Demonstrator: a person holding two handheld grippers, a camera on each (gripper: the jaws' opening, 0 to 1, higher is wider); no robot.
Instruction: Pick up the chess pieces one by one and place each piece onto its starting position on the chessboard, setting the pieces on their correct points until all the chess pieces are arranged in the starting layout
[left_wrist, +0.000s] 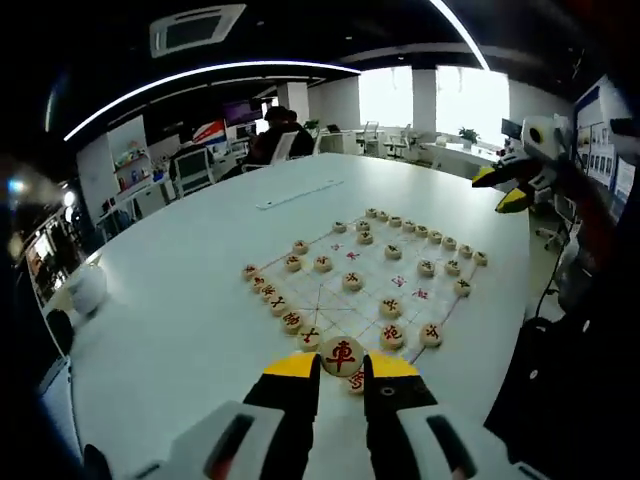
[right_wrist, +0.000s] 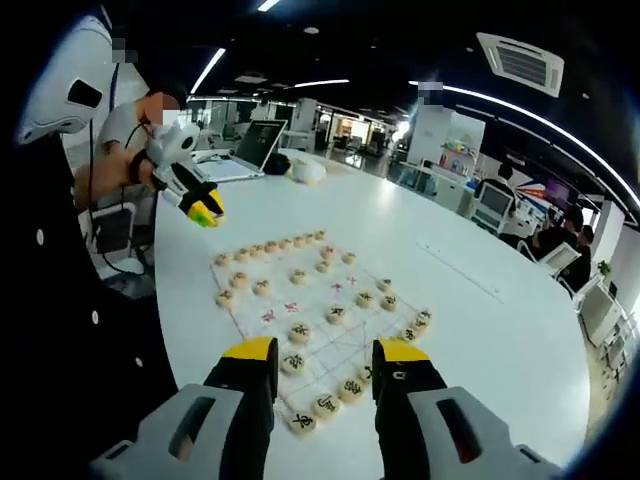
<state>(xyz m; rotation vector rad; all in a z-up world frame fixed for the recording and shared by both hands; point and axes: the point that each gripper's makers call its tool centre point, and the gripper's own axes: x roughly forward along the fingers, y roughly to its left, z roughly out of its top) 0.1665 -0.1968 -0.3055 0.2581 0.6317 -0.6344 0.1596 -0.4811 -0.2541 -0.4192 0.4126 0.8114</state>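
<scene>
A paper chessboard (left_wrist: 372, 270) lies on the white table (left_wrist: 200, 270), with round wooden pieces along its far row and scattered over its points. My left gripper (left_wrist: 342, 366) is shut on a round wooden piece with a red character (left_wrist: 342, 354), held above the board's near edge. Another red-marked piece (left_wrist: 357, 381) lies just under it. My right gripper (right_wrist: 325, 352) hangs open over the board (right_wrist: 300, 300), with nothing between its fingers. It also shows as the right gripper (left_wrist: 505, 188) raised beyond the board's far right corner. The left gripper (right_wrist: 205, 212) is off the board's far left side.
A laptop (right_wrist: 250, 148) and a white lump (right_wrist: 307, 170) sit at the table's far end. A thin white strip (left_wrist: 298, 193) lies beyond the board. A person (left_wrist: 275, 130) sits at the far side, and the table edge (left_wrist: 520, 300) runs close to the board.
</scene>
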